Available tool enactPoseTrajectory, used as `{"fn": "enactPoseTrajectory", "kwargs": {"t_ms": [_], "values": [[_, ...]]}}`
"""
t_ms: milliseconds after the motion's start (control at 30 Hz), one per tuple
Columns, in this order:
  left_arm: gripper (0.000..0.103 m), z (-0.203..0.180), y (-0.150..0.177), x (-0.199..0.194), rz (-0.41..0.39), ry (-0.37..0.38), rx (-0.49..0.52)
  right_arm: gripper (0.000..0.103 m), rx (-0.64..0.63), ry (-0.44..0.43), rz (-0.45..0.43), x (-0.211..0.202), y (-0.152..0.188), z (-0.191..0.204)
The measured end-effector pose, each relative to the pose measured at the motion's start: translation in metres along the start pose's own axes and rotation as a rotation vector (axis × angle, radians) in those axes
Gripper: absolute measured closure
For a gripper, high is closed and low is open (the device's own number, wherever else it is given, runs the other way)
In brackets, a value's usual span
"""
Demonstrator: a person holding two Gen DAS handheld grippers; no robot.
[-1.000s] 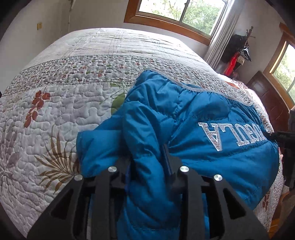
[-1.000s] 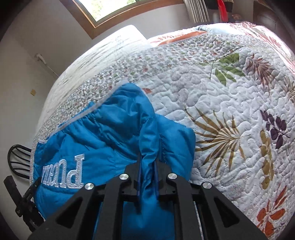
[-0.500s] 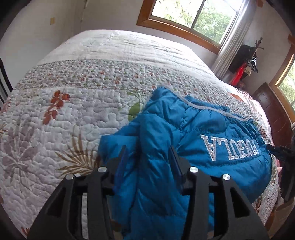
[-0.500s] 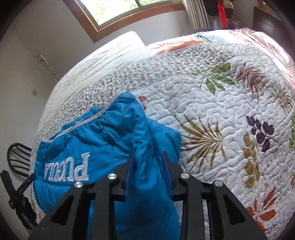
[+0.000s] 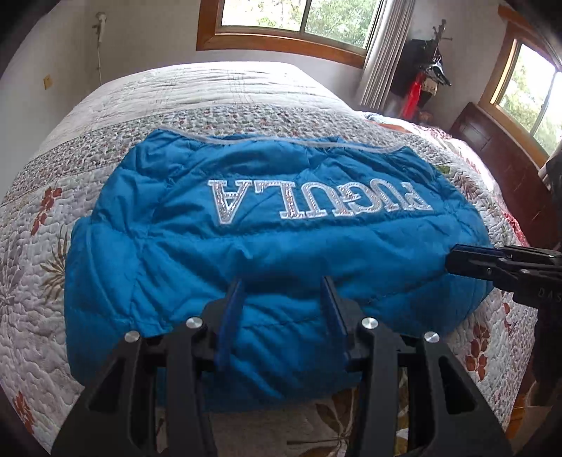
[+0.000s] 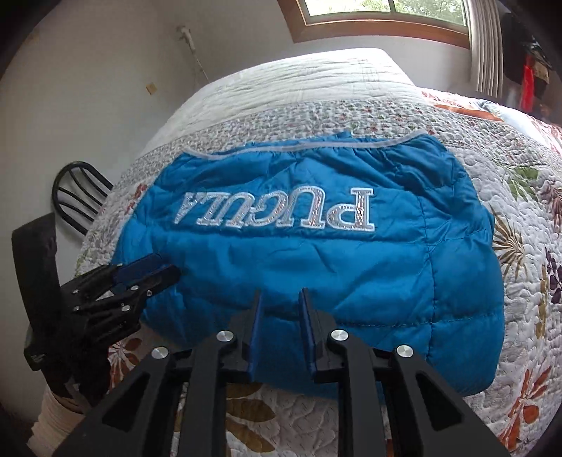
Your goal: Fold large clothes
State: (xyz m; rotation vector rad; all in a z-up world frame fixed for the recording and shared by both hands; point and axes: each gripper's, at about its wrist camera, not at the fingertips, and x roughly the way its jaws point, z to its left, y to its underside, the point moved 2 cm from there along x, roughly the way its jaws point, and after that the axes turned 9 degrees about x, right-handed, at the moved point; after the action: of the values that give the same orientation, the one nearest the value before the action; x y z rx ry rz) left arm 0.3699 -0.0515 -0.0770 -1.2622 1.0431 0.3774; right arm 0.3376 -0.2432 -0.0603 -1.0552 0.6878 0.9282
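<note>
the left gripper (image 5: 282, 298) hung with its blue-padded fingers spread wide, nothing between them, just above the near edge of the blue puffer jacket (image 5: 274, 253). the right gripper (image 6: 281, 309) had its fingers parted too, more narrowly, and likewise gripped nothing, poised over the same near edge. each tool showed in the other's view, at the jacket's side edge. the jacket lay folded into a broad, rounded bundle on the bed's quilt (image 5: 87, 147), its long axis running left to right across both views. silver sequinned lettering (image 5: 316, 202) sat upside down to both cameras, letter tops toward the grippers, and a pale grey trimmed edge (image 5: 281, 142) ran along the far side. its shell was smooth, slightly glossy, stitched into puffy panels and creased. the quilt was white, stippled with stitching, printed with leaves and red flowers. a dark bentwood chair (image 6: 75, 191) stood beside the bed, and a wood-framed window (image 5: 281, 31) behind it.
</note>
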Motion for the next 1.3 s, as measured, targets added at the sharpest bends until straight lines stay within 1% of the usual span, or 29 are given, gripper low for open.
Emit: {"fn": "enactPoseTrajectory", "kwargs": {"t_ms": [67,100,133,167,267,400,533,667,700,733,767,800,833,867,900,933,967,1000,1033,1067,1133,1167,1200,1300], "values": [[0.058,0.003,0.007,0.011,0.017,0.006,-0.005,0.089,0.010,0.032,0.036,0.015,0.005,-0.009],[0.058,0.005,0.011,0.015,0.022,0.005,0.003,0.092,0.025,0.038,0.063,0.023,0.008,-0.016],[0.058,0.004,0.014,0.018,0.023,-0.002,0.015,0.096,0.037,0.042,0.081,0.031,0.011,-0.021],[0.058,0.003,0.015,0.019,0.022,-0.012,0.023,0.098,0.051,0.040,0.087,0.037,0.014,-0.025],[0.058,-0.002,0.020,0.023,0.013,-0.057,0.038,0.099,0.070,0.030,0.089,0.046,0.019,-0.032],[0.058,-0.001,0.021,0.028,0.009,-0.076,0.022,0.099,0.063,0.059,0.064,0.050,0.023,-0.030],[0.058,0.003,0.026,0.030,0.004,-0.064,0.012,0.100,0.091,0.028,0.058,0.050,0.027,-0.038],[0.059,0.006,0.022,0.024,0.025,-0.036,-0.001,0.100,0.103,-0.015,0.079,0.041,0.021,-0.040],[0.060,0.008,0.021,0.019,0.032,-0.020,0.002,0.097,0.101,-0.025,0.077,0.033,0.021,-0.041],[0.060,0.011,0.020,0.012,0.030,-0.008,-0.003,0.090,0.094,-0.034,0.061,0.021,0.019,-0.040],[0.059,0.015,0.019,0.002,0.019,0.005,-0.015,0.081,0.079,-0.036,0.026,0.007,0.019,-0.041],[0.058,0.022,0.018,-0.008,0.004,0.017,-0.034,0.075,0.069,-0.034,-0.016,-0.009,0.017,-0.043],[0.054,0.032,0.019,-0.018,-0.010,0.028,-0.059,0.065,0.073,-0.031,-0.053,-0.024,0.015,-0.049],[0.047,0.045,0.018,-0.029,-0.027,0.032,-0.089,0.059,0.090,-0.031,-0.080,-0.037,0.012,-0.057],[0.040,0.059,0.018,-0.038,-0.044,0.028,-0.118,0.056,0.117,-0.036,-0.104,-0.050,0.008,-0.069],[0.038,0.074,0.018,-0.046,-0.054,0.014,-0.145,0.046,0.149,-0.039,-0.127,-0.061,0.003,-0.084],[0.032,0.090,0.017,-0.051,-0.059,-0.010,-0.171,0.034,0.184,-0.027,-0.145,-0.068,-0.003,-0.098],[0.024,0.106,0.017,-0.057,-0.065,-0.026,-0.197,0.029,0.215,-0.007,-0.153,-0.071,-0.009,-0.112],[0.022,0.124,0.018,-0.059,-0.064,-0.040,-0.224,0.028,0.246,0.002,-0.150,-0.071,-0.014,-0.127],[0.020,0.134,0.017,-0.059,-0.049,-0.053,-0.241,0.028,0.274,-0.011,-0.132,-0.069,-0.017,-0.141],[0.020,0.157,0.019,-0.055,-0.017,-0.053,-0.278,0.028,0.325,-0.071,-0.096,-0.060,-0.024,-0.165],[0.020,0.167,0.021,-0.051,-0.003,-0.037,-0.296,0.028,0.347,-0.090,-0.084,-0.056,-0.028,-0.176],[0.020,0.176,0.023,-0.047,0.006,-0.013,-0.316,0.028,0.367,-0.101,-0.073,-0.044,-0.031,-0.178],[0.020,0.192,0.032,-0.034,0.020,0.083,-0.379,0.027,0.405,-0.131,-0.043,-0.023,-0.036,-0.190]]}}
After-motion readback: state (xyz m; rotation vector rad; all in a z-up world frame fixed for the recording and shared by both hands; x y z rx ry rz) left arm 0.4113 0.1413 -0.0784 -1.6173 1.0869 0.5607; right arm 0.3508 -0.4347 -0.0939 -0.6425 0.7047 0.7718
